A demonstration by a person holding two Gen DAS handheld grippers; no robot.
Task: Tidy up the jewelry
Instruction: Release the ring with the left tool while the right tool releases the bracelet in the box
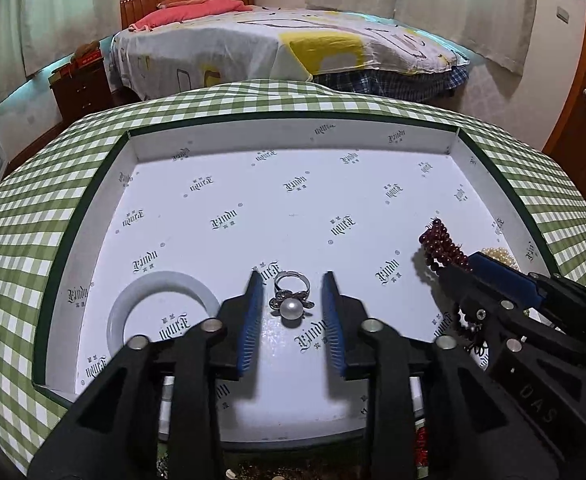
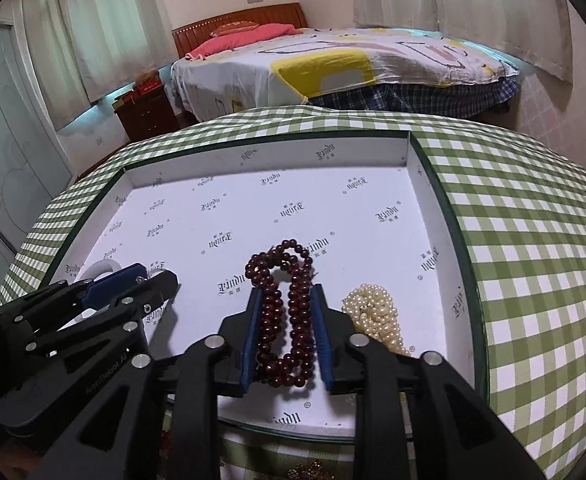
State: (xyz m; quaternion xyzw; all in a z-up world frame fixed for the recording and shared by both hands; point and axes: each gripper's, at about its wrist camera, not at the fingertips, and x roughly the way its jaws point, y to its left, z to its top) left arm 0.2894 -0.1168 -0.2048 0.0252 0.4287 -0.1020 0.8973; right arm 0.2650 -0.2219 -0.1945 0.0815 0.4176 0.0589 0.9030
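Left wrist: "DAS" on right gripper [image 1: 459, 266].

Box lining [image 1: 229, 200]: repeated blackletter logo, unreadable; right gripper [image 1: 489, 276] body: "DAS".

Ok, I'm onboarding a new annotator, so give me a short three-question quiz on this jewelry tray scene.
1. True or false: the pearl ring lies between the fingers of the left gripper, touching neither.
2. In the right wrist view, what lies just right of the dark red beads? A wristwatch; B pearl strand; C gold chain.
3. What do all the pieces rest in?
Key: 1 true; 2 B; 3 the white printed tray.
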